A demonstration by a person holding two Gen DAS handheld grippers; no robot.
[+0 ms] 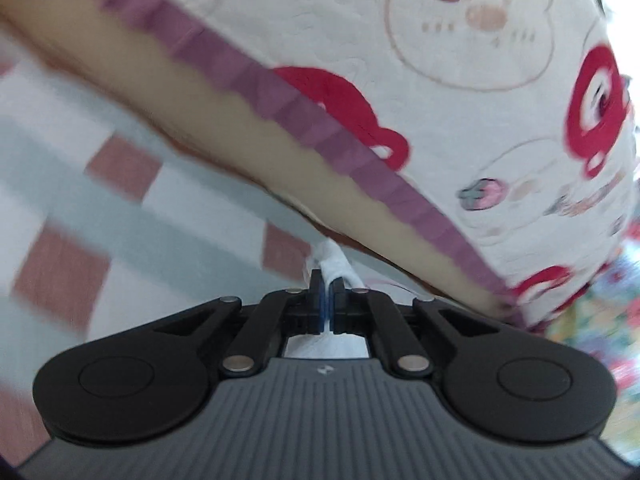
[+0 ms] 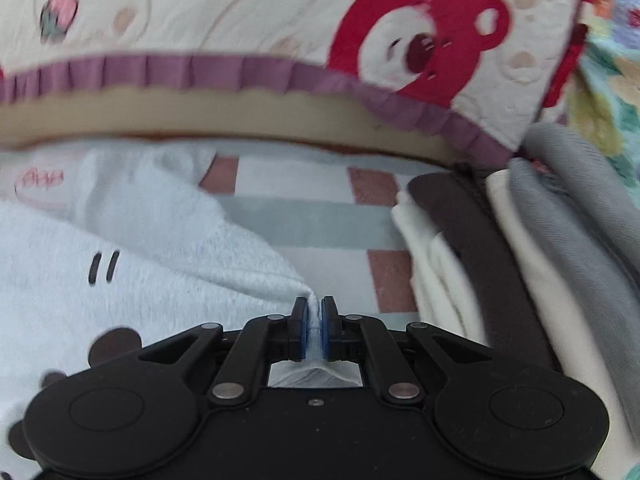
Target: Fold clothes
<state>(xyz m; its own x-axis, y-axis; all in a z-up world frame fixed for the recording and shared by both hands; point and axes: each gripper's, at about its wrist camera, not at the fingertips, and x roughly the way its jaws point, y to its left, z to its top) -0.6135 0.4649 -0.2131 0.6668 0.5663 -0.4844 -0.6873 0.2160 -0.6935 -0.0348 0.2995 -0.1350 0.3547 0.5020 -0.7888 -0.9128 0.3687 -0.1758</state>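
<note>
Left gripper (image 1: 327,294) clamped shut on a pinched bit of the white fleecy garment (image 1: 334,265), jaws nearly together. Right gripper (image 2: 315,322) likewise closed on the garment's edge (image 2: 160,240), cloth bunched between the pads. Garment spread leftward from the right gripper over the checked sheet (image 2: 312,216), beside the folded stack (image 2: 480,264); long axis unclear. Bear-print cushion (image 2: 260,12) behind

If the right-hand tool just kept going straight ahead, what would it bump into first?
Probably the checked sheet ahead of the right tool, which is shut on the white fluffy garment. Beyond it lies the tan edge under the bear-print cover. Depth is hard to judge.
</note>
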